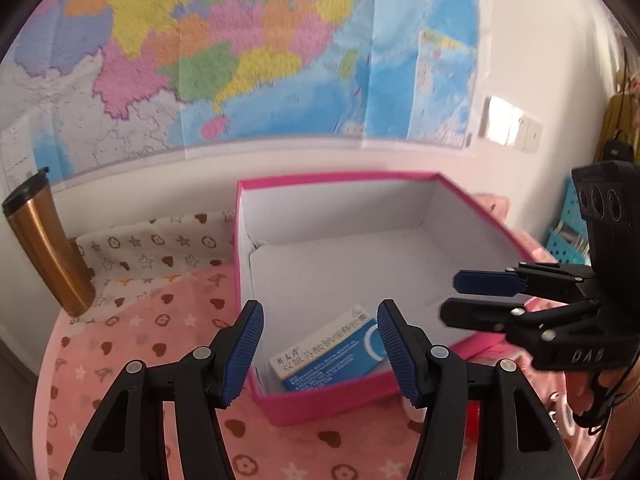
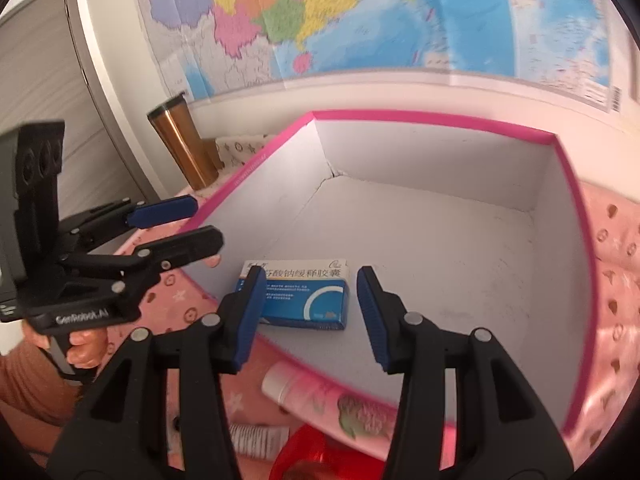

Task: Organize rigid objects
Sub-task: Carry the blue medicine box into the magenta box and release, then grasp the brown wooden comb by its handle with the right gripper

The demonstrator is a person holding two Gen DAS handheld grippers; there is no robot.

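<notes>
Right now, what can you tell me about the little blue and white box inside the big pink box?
The medicine carton is a small flat cardboard pack, white on top with printed characters, blue below with a white ring. It looks closed and undamaged. It lies flat on the white floor of the pink box, near one corner. No gripper touches it.

Left gripper (image 1: 320, 354) pitched downward, fingers (image 1: 244, 354) apart, nothing between them, right gripper (image 2: 312, 314) likewise pitched downward, fingers parted, empty, hand (image 2: 86, 350) gripping left handle
</notes>
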